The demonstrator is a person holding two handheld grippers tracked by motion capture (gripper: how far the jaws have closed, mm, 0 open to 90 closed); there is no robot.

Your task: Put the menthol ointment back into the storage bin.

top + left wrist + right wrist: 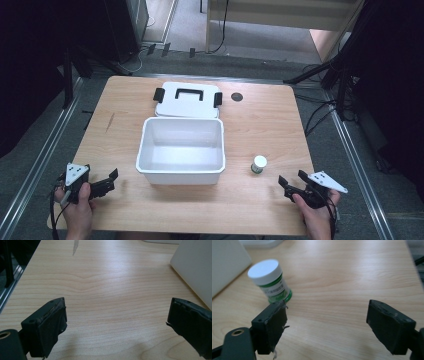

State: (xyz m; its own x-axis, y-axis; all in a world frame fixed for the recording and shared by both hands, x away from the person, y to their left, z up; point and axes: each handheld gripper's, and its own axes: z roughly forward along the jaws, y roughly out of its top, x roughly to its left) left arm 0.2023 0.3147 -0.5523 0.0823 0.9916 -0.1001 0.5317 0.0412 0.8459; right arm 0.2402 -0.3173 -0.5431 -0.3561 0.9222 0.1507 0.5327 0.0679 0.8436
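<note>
While both grippers idle at the bottom of the high view, the small jar [259,164] stands upright on the tabletop [260,120], lower right of centre, just right of the open white bin [181,150]. The bin's lid [188,99] lies behind it, toward top centre. Left gripper [104,183]: fingers [46,332] wide apart, nothing btwn them. Right gripper [291,185]: fingers [272,327] also spread, empty; in the right gripper view the jar sits upper left, just beyond the left finger. Jar prob. light, rigid plastic, w/ smooth white cap & green label, so likely slippery. Best hold: across the body below the cap, squarely, so it can't tip.
</note>
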